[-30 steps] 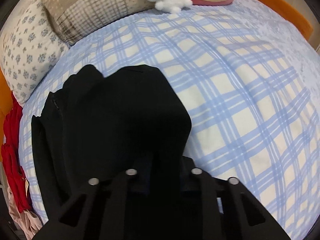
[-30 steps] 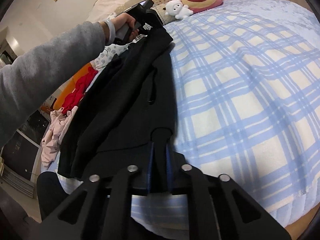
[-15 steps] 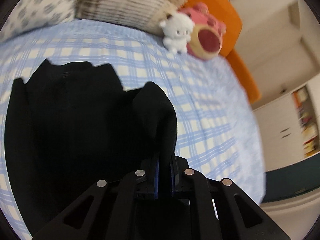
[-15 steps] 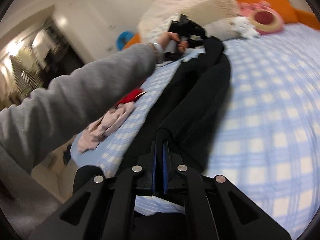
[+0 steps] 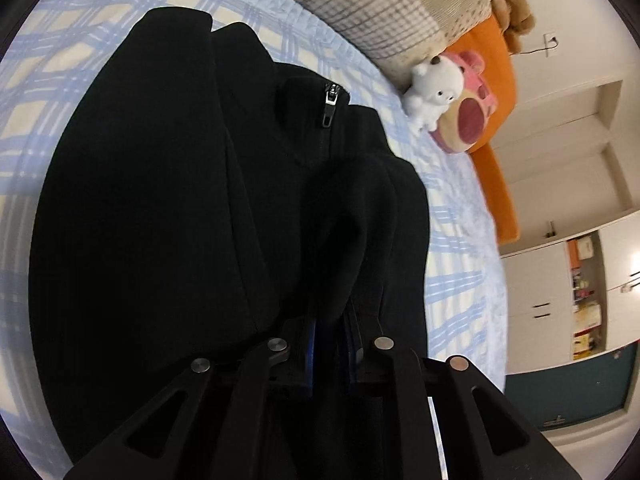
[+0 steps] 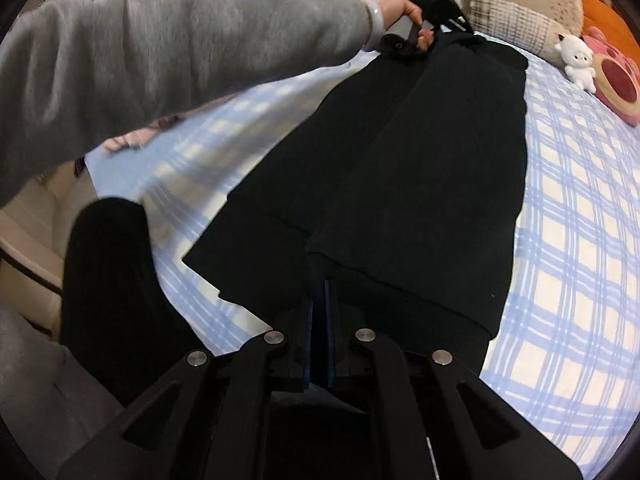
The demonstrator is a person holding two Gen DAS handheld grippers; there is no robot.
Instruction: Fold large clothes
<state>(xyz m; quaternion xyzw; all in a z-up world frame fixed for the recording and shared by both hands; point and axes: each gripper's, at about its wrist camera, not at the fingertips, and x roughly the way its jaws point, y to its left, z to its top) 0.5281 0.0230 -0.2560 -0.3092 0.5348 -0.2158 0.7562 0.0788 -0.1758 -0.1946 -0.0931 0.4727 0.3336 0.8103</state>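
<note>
Black jacket [image 6: 420,160] apparently pinched in both opening tongs, over bed [image 6: 580,240]

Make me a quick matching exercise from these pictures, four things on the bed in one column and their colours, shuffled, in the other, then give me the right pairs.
Things:
1. jacket
2. small plush toy
3. bedsheet
4. sleeve

Colours:
A. grey
B. blue and cream check
C. black
D. white

Pairs: 1-C, 2-D, 3-B, 4-A
</note>
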